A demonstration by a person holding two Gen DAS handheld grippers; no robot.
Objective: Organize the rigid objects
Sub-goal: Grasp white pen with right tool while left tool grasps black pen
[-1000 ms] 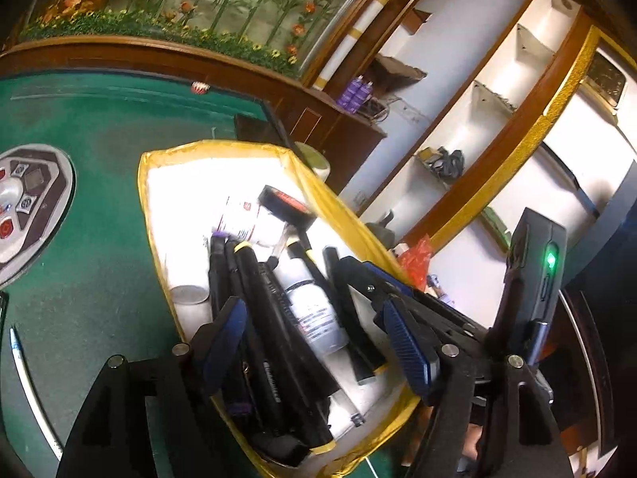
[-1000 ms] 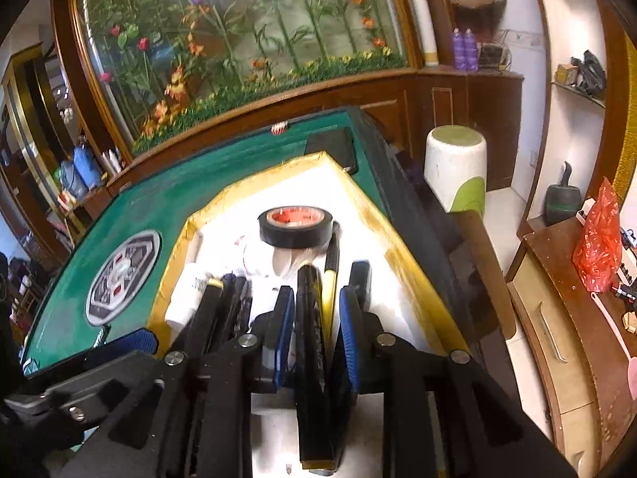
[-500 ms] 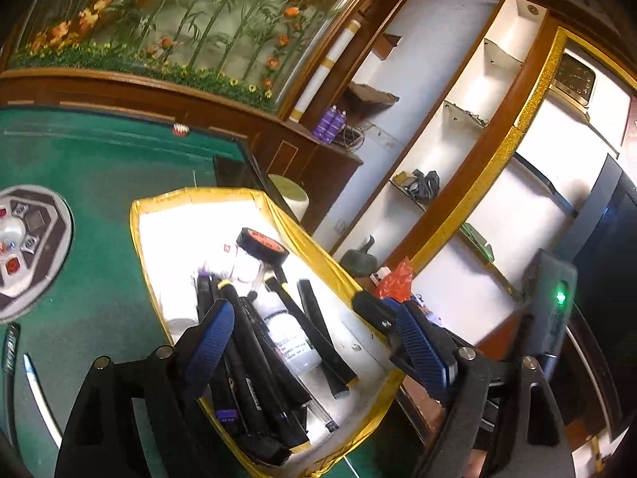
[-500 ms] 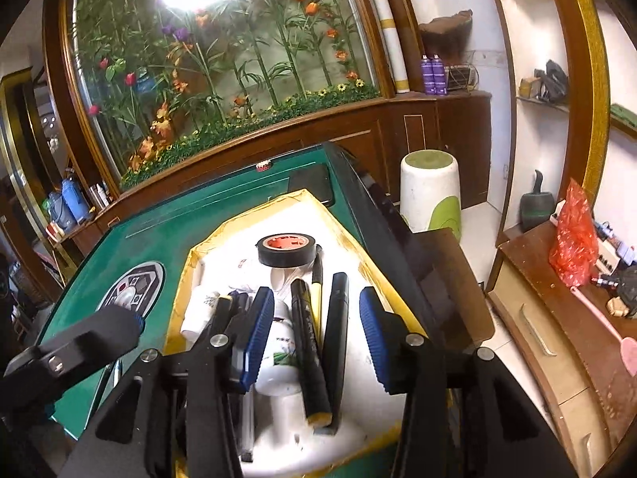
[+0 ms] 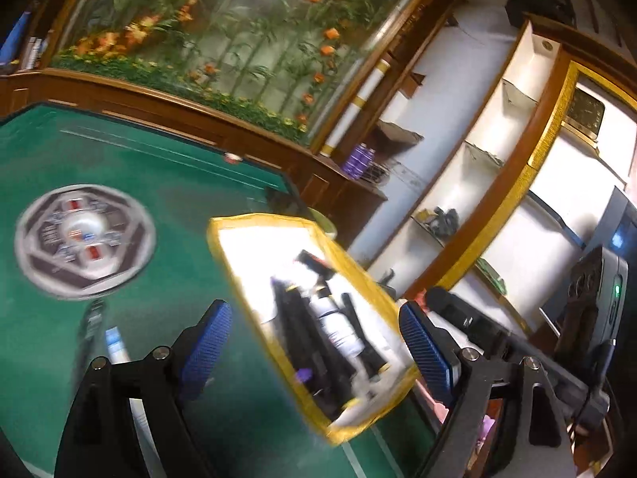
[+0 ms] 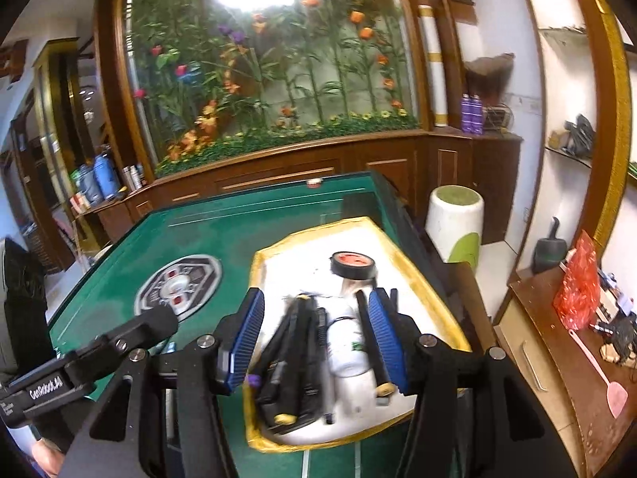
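Note:
A yellow-rimmed white tray (image 6: 258,263) lies on the green table (image 6: 223,235). It holds a black tape roll (image 6: 353,265), a white bottle (image 6: 346,342), several black markers (image 6: 294,350) and a black pen with a yellow end (image 6: 372,346). My right gripper (image 6: 316,318) hovers above the tray's near end, jaws opening, nothing between them. In the blurred left wrist view my left gripper (image 5: 314,334) stands open and empty, back from the tray (image 5: 223,239), with the right gripper's body (image 5: 477,318) beside it.
The table's round control panel (image 6: 179,283) sits left of the tray. A dark pen and a white one (image 5: 115,342) lie on the felt near my left gripper. Beyond the table's right edge stand a white-green stool (image 6: 456,223) and a wooden cabinet (image 6: 557,358) with a red bag (image 6: 579,283).
My right gripper let go of the black yellow-ended pen, now lying in the tray, and widened. Both grippers drew back and up from the tray.

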